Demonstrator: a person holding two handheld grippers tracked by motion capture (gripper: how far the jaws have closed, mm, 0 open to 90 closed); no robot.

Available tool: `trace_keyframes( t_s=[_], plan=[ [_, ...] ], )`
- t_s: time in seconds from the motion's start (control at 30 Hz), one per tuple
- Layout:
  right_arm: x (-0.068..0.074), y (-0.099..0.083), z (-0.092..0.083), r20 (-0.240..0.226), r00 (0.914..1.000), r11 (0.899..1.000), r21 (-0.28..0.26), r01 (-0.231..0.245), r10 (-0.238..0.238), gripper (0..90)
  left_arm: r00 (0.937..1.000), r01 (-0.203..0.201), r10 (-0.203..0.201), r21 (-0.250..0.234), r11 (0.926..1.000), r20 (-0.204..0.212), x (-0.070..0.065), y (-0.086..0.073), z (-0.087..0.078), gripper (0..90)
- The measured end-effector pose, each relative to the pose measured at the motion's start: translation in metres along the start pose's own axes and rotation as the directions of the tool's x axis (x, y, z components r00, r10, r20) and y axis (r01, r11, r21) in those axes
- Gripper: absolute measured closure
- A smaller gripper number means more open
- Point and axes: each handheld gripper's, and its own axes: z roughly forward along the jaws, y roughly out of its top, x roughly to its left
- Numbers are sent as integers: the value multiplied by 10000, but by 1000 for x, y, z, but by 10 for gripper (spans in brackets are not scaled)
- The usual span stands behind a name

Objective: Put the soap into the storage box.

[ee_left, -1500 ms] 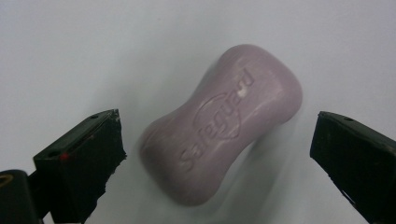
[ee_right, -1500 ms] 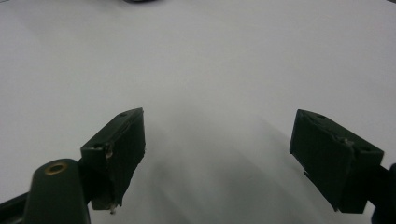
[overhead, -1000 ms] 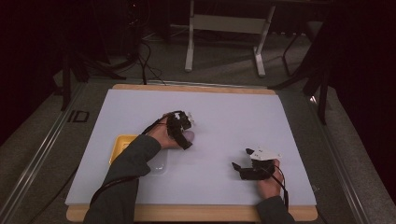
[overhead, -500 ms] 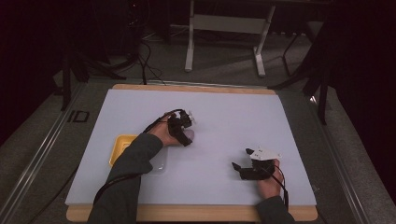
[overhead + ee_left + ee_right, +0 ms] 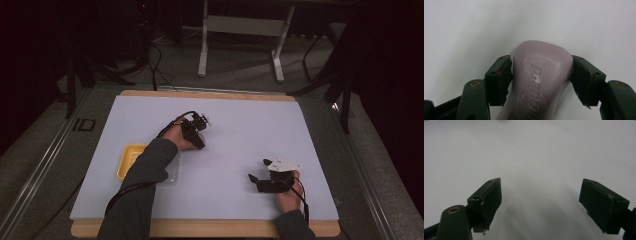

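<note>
**Trainee:** What is the layout, from the largest item down?

**Instructor:** You work on a white table (image 5: 240, 125) with a wooden rim. A yellow tray (image 5: 129, 159) sits at its left side, partly under your left sleeve (image 5: 145, 180). Your left gripper (image 5: 196, 131) is near the table's middle; your right gripper (image 5: 257, 179) rests well apart from it, toward the near right corner. The smallest item is the mauve soap bar (image 5: 541, 77), lying on the table between the left jaws.

**Trainee:** What is the state of each claw?

**Instructor:** The left jaws have just been closing, with the bar between them. In the left gripper view both pads meet the flanks of the bar, so you are holding the soap. The right jaws stand wide apart with nothing between them.

**Trainee:** How should I complete this grip?

**Instructor:** The bar looks smooth, rounded and probably slippery.
1. Keep the pads square on the widest part of the flanks, not on the curved end.
2. Confirm both pads bear evenly before you raise the hand.
3. Lift straight up, without twisting.
4. Leave the right gripper parked until the bar is clear of the table.
</note>
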Motion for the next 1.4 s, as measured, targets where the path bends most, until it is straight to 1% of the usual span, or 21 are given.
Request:
trace_keyframes(
  t_s=[0.03, 0.07, 0.1, 0.17, 0.2, 0.27, 0.37, 0.43, 0.47, 0.57, 0.67, 0.73, 0.8, 0.87, 0.9, 0.97, 1.1, 1.2, 1.27, 1.37, 1.4],
  plan=[
    [0, 0, 0, 0, 10000, 10000, 0, -1, 1, 177, 9999, 100, -101, 41, 9999, 51, 2, 0, 0, 359],
    [0, 0, 0, 0, 10000, 10000, 0, -1, 1, 177, 9999, 100, -101, 41, 9999, 51, 2, 0, 0, 348],
    [0, 0, 0, -6, 10000, 10000, 1, -8, 8, 177, 9995, 165, -167, 72, 9998, 274, 5, -2, 1, 339],
    [0, 0, 0, -11, 10000, 10000, -1, -10, 10, 177, 9992, 224, -227, 94, 9997, 342, 8, -5, 1, 307],
    [0, 0, 0, -15, 10000, 10000, -3, -5, 5, 177, 9987, 228, -232, 108, 9997, 445, 10, -6, 1, 295],
    [0, 0, 0, -19, 10000, 10000, 11, -9, 9, 177, 9984, 61, -71, 176, 9998, 553, 11, -10, 0, 295],
    [0, 0, 0, -22, 10000, 10000, 10, 8, -8, 177, 9992, 19, -34, 367, 9993, 396, 14, -15, -2, 296],
    [0, 0, 0, -16, 10000, 10000, 15, 25, -24, 177, 9994, 1, -15, 405, 9992, 342, 15, -16, -3, 318],
    [0, 0, 0, -19, 10000, 10000, 32, 21, -21, 177, 9990, 52, -71, 432, 9991, 449, 15, -19, -4, 345],
    [0, 0, 1, -4, 10000, 10000, 44, 37, -37, 177, 9988, 108, -132, 501, 9987, 482, 16, -19, -5, 378],
    [1, 0, 1, -12, 10000, 10000, 50, 39, -39, 177, 9972, 454, -497, 763, 9960, 552, 14, -16, -5, 411],
    [1, 0, 1, -14, 10000, 10000, 55, 37, -37, 177, 9973, 385, -444, 977, 9945, 592, 13, -12, -5, 461],
    [1, 0, 1, -16, 10000, 10000, 57, 36, -36, 177, 9976, 324, -387, 1084, 9936, 566, 12, -10, -5, 464],
    [1, 0, 1, -24, 10000, 10000, 42, 42, -42, 177, 9991, 136, -183, 1189, 9928, 391, 11, -7, -4, 455],
    [0, 0, 1, -31, 10000, 10000, 47, 46, -46, 177, 9992, 164, -206, 1228, 9923, 333, 11, -6, -4, 438],
    [0, 0, 1, -42, 10000, 10000, 48, 45, -45, 177, 9990, 112, -166, 1268, 9919, 421, 12, -5, -3, 421],
    [1, 0, 1, -42, 10000, 10000, 71, 51, -51, 178, 9974, 162, -253, 1322, 9911, 682, 15, -5, -3, 443],
    [1, 0, 1, -44, 10000, 10000, 71, 53, -52, 177, 9973, 125, -225, 1405, 9900, 697, 15, -4, -3, 455],
    [1, 0, 1, -40, 10000, 10000, 80, 51, -50, 177, 9978, -41, -68, 1653, 9862, 653, 13, -1, -3, 485],
    [1, 0, 1, -50, 10000, 10000, 70, 49, -49, 177, 9986, -96, -7, 1942, 9809, 531, 10, 3, -3, 490],
    [1, 0, 1, -50, 10000, 10000, 70, 49, -49, 177, 9986, -96, -7, 1942, 9809, 531, 10, 3, -3, 490]
  ],
)
